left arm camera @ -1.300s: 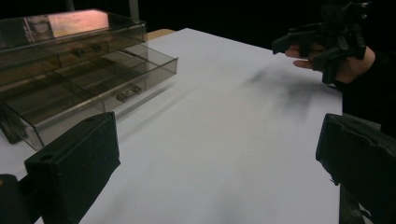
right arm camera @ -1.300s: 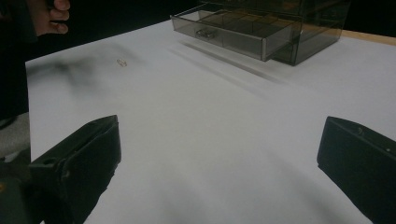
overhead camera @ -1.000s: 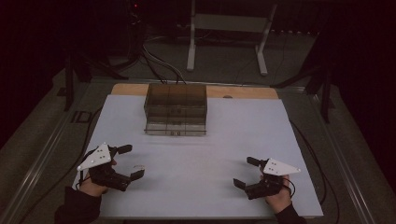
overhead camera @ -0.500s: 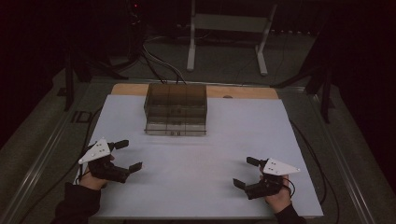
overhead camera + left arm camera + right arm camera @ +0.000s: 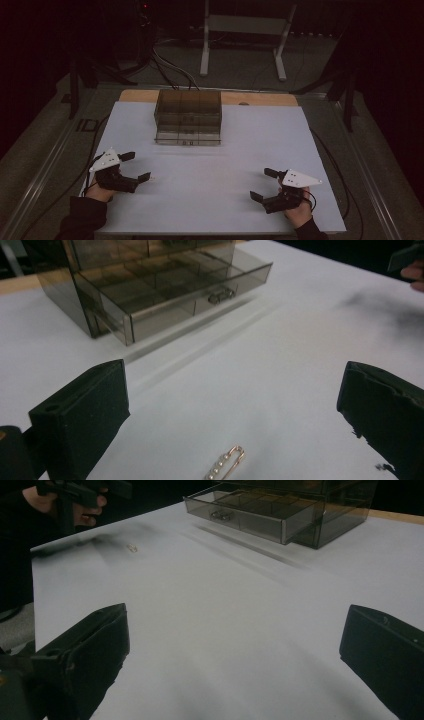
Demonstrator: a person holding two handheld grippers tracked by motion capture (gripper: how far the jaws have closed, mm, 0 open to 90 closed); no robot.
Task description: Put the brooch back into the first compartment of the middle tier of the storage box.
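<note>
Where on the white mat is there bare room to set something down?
The wide stretch between the left gripper and right gripper, in front of the drawer box, is bare. Only a small pearl clip lies by the left gripper.

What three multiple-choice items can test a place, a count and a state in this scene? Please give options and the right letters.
1. Where does the hair clip lie?
A. inside the drawer
B. on the table between the left gripper's jaws
C. under the right gripper

2. How many grippers are on the table?
A. one
B. two
C. three

3. What is the state of the lowest drawer of the box?
A. pulled out
B. shut
C. taken off

Key: 1 B, the left gripper view shows it on the white top between open jaws. 2 B, the high view shows one per hand. 3 A, it sticks out from the box.
</note>
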